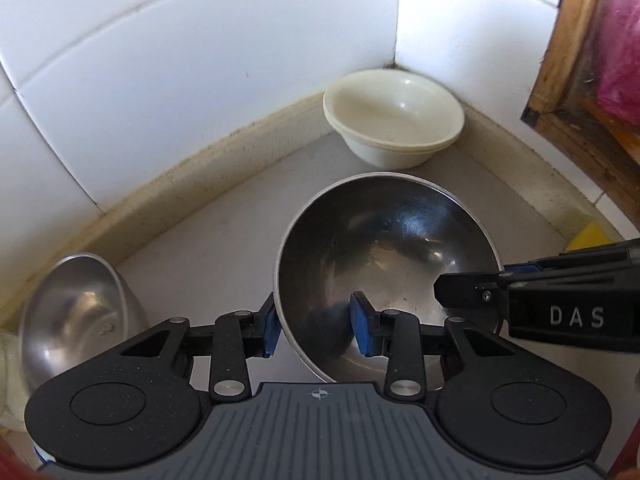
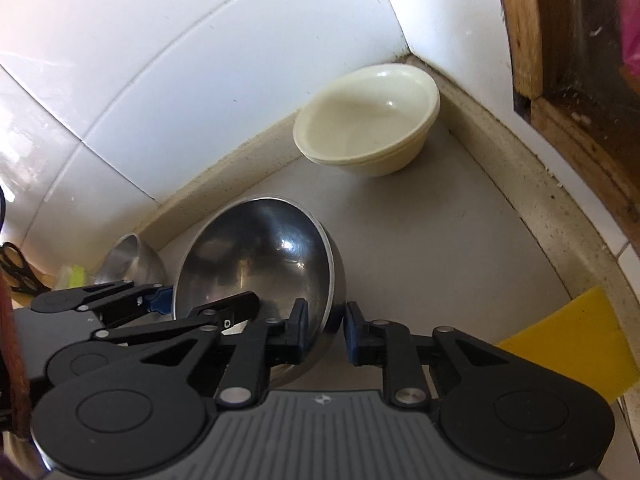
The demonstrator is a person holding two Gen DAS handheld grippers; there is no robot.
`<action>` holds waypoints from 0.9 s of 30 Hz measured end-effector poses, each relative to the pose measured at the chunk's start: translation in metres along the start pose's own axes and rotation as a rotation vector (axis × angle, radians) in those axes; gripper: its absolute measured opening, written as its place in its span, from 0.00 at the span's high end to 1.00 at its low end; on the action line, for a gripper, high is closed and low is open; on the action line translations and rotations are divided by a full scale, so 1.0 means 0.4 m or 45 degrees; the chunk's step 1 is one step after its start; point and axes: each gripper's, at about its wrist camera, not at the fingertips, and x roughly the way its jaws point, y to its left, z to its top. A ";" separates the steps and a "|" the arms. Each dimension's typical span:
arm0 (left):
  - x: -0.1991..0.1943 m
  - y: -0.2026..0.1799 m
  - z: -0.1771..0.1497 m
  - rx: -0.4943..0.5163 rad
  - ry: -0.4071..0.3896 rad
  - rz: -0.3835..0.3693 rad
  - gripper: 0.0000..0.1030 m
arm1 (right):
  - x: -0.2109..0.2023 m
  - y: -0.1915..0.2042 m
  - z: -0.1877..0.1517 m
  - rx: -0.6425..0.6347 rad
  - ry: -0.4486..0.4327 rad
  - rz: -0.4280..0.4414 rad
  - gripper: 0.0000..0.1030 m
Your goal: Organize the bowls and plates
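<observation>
Steel shines on the big bowl [image 1: 384,272] that we hold from two sides. Our left gripper [image 1: 316,320] has one blue pad inside the bowl and one outside, so the rim sits between them. In the left view we can see a gap on both sides of the rim, so the pads look nearly closed but not pressing. Our right gripper [image 2: 326,328] straddles the other side of the rim the same way, closed up tight on it. We think two grips keep a round, slippery bowl from tipping or sliding.

The big bowl is on the grey counter [image 2: 420,248], near the tiled wall [image 1: 180,80]. It looks tilted, with its open side facing us. It is dark and glossy inside, with bright spots of light.

A smaller steel bowl [image 1: 76,308] leans just to the left. In the corner sit cream bowls [image 1: 394,116], stacked one in another. We guess like goes with like, so the steel bowls may get nested too.

A yellow thing [image 2: 572,340] lies off to the right.
</observation>
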 end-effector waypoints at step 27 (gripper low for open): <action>-0.414 0.050 -0.202 -0.207 -0.200 0.222 0.54 | -0.231 0.277 -0.132 -0.320 -0.066 0.212 0.77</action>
